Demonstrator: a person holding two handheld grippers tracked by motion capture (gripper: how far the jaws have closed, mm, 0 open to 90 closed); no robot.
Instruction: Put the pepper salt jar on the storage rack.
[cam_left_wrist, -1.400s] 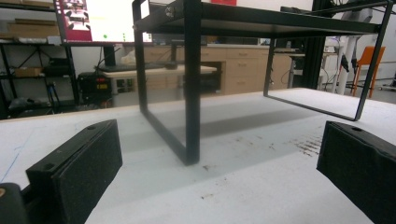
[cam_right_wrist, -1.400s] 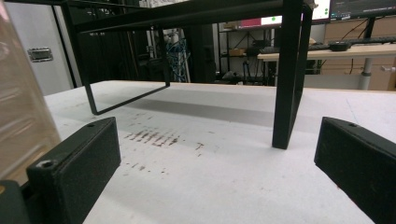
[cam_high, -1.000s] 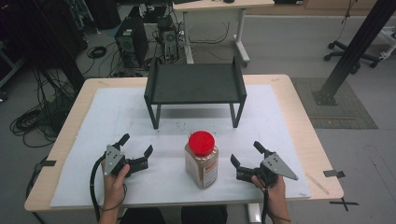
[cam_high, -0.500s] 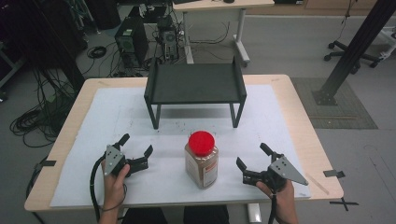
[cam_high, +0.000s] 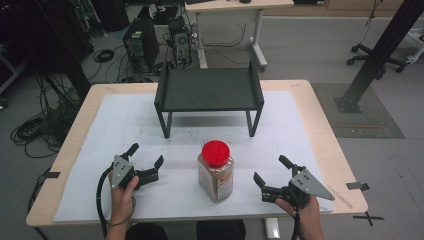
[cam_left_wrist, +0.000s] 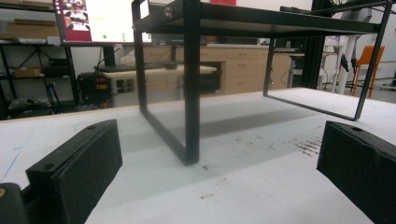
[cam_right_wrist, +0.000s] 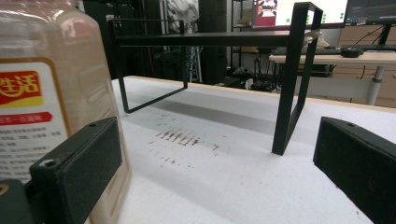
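**Jar standing free, both grippers empty**

The clear plastic jar with red screw lid, filled with brown granules, stands upright at the table's 6 o'clock edge. Likely moderately heavy, rigid and smooth-walled; best gripped across the labelled body below the lid. Right gripper at its 3 o'clock, left gripper at 9 o'clock: both spread wide. Black metal shelf at 12 o'clock.

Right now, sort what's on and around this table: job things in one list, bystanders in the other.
Likely in the job:
- red-lidded jar
- black shelf rack
- left hand-held gripper, open
- right hand-held gripper, open

Just lying about:
- white table cover
- computer tower
- floor cables
- back desk
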